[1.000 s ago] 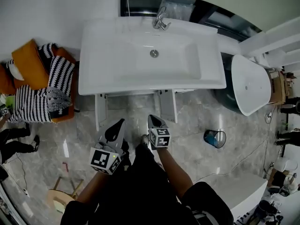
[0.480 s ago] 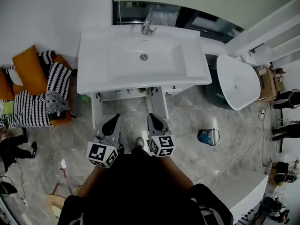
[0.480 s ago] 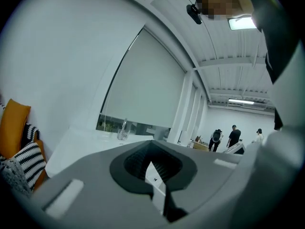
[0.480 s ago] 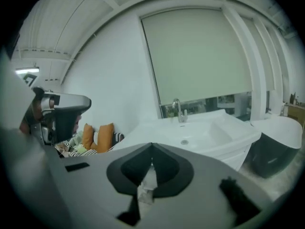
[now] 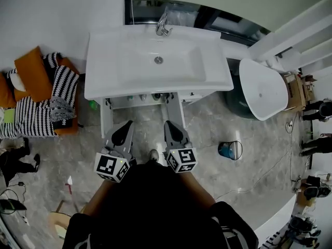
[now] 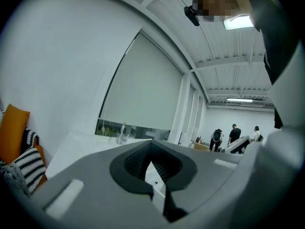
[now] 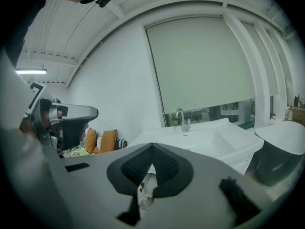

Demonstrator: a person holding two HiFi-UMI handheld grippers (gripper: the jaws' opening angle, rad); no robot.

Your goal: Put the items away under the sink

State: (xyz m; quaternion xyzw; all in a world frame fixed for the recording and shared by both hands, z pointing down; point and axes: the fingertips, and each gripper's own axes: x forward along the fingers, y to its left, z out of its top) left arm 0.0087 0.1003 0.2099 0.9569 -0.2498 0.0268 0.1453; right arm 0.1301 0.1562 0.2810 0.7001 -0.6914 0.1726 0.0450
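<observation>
sink point(image 5: 104, 77) ahead, left tool point(image 5: 128, 124) jaws together, right tool point(image 5: 169, 124) jaws together, both empty

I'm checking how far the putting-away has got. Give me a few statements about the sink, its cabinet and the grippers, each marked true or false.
1. The cabinet doors under the sink stand open. True.
2. Each gripper holds a bottle. False: the left gripper and the right gripper both have their jaws together with nothing between them.
3. A blue bin stands on the floor to the right of the cabinet. True.
4. The sink basin is piled with items. False: only the drain shows in it.
</observation>
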